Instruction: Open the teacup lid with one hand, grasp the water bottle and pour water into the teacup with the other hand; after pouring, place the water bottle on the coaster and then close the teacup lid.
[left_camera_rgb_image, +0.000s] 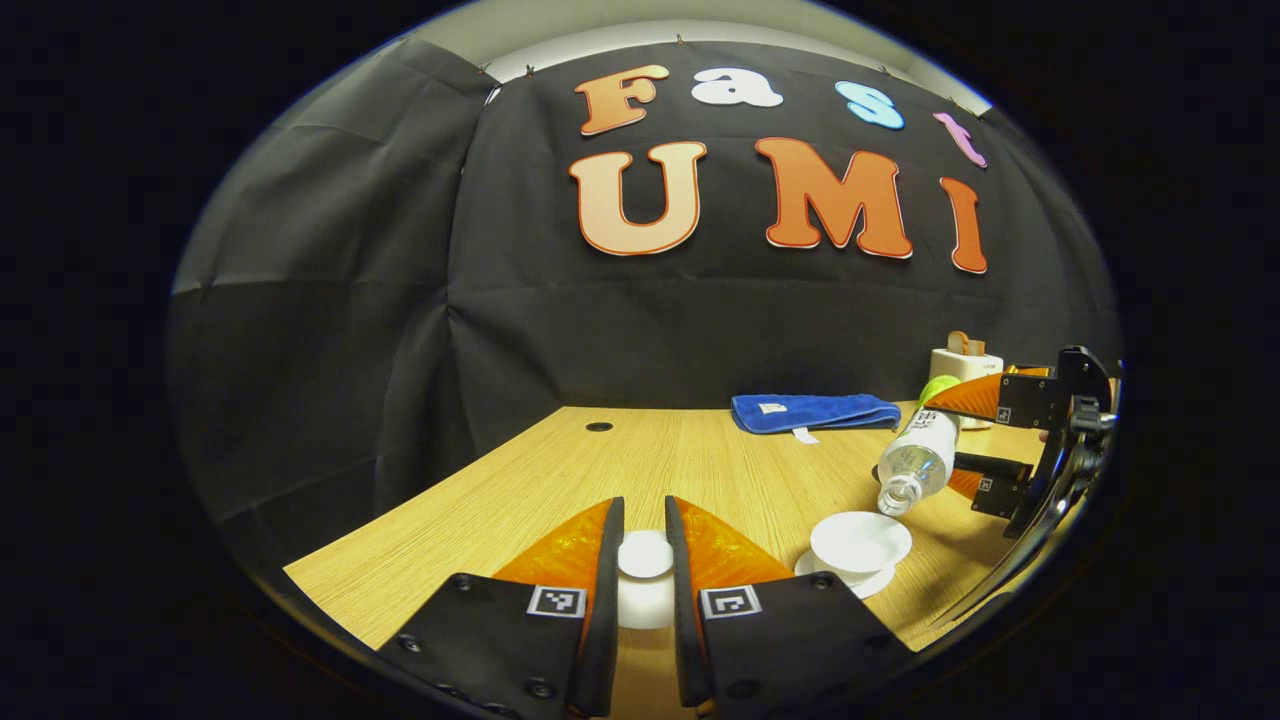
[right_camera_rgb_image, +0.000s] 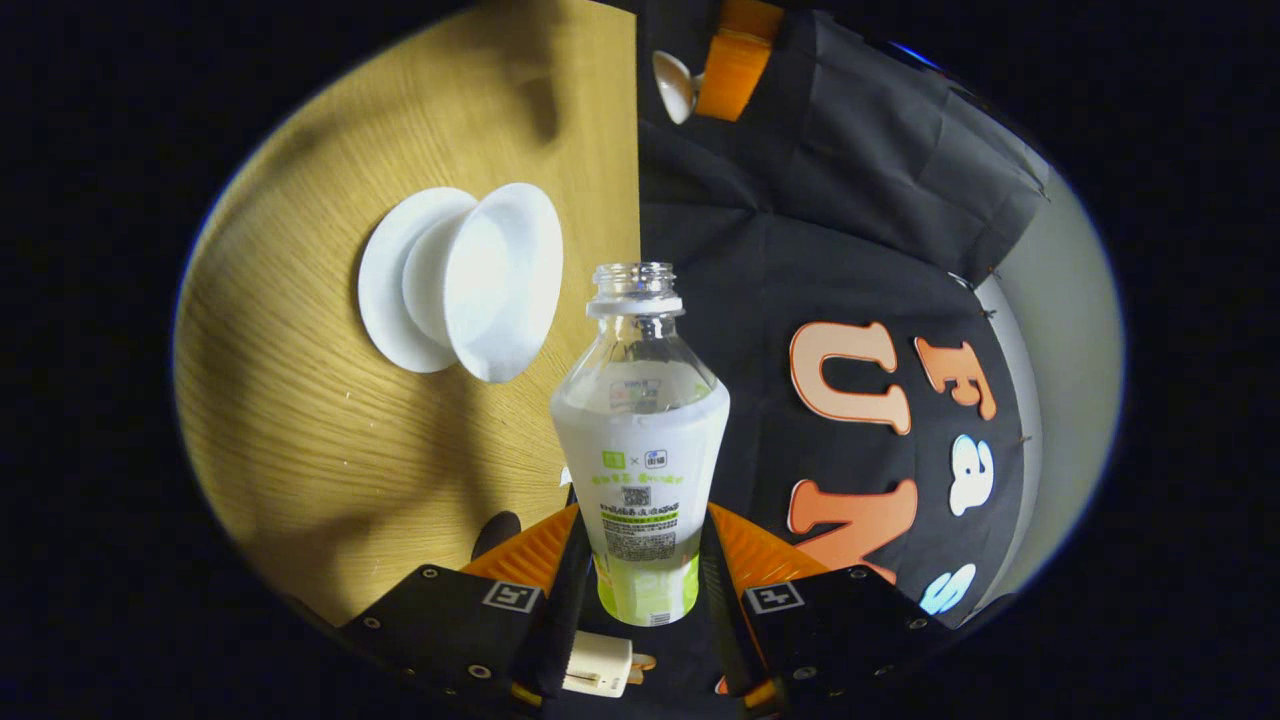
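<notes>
your left gripper (left_camera_rgb_image: 645, 560) holds the white lid (left_camera_rgb_image: 645, 556) by its round knob, both fingers pressed on it, above the near edge of the wooden table (left_camera_rgb_image: 560, 470). your right gripper (right_camera_rgb_image: 640, 585) is clamped on the lower part of the water bottle (right_camera_rgb_image: 640, 450), which is tilted so its open neck points down toward the teacup (left_camera_rgb_image: 860, 545). the bottle is clear plastic with a white and green label and has no cap. the teacup is a smooth white bowl, open, on a white saucer (right_camera_rgb_image: 385, 300). in the left gripper view you also see a folded blue cloth (left_camera_rgb_image: 815, 412) at the back of the table and a white box (left_camera_rgb_image: 965, 368) behind the bottle. the right gripper view shows the inside of the cup.
</notes>
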